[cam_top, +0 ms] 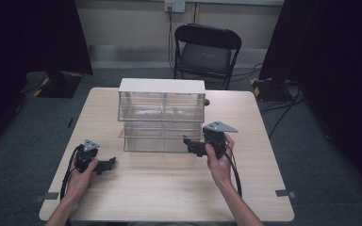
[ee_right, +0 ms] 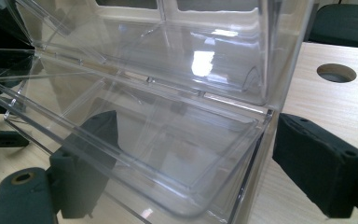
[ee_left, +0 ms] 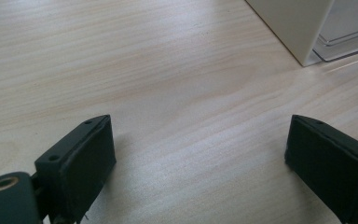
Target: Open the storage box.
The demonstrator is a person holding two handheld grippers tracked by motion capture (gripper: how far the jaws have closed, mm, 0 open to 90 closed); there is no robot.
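1. Centrally on the pale wooden table [cam_top: 169,188] stands a clear plastic drawer unit [cam_top: 161,115] with a white top; its lower drawer [cam_top: 158,137] is pulled forward toward the person, out past the upper tier.
2. At the right, the person's right hand [cam_top: 219,160] holds the right hand-held gripper [cam_top: 192,145] at the right front corner of that drawer, grey three-cornered plate on top and a black cable trailing back along the forearm.
3. Seen from the right gripper view, the right hand-held gripper [ee_right: 186,163] has its jaws spread wide — one black pad [ee_right: 319,161] sits outside the drawer's clear right wall, the other shows through the plastic on the inner side, so the wall [ee_right: 256,158] stands between them. Whether either pad touches the plastic cannot be told.
4. Beyond the drawer in that view, a round hole [ee_right: 336,73] is cut in the table's surface.
5. At the left, the left hand [cam_top: 81,176] holds the left hand-held gripper [cam_top: 107,165] low over the table, well apart from the drawer unit, pointing right.
6. From the left gripper view, the left hand-held gripper [ee_left: 200,158] is wide open — bare wood lies between its pads, and the white corner of the unit [ee_left: 293,28] sits up ahead at the upper right.
7. Behind the table, a black folding chair [cam_top: 206,49] stands on grey carpet against the wall.
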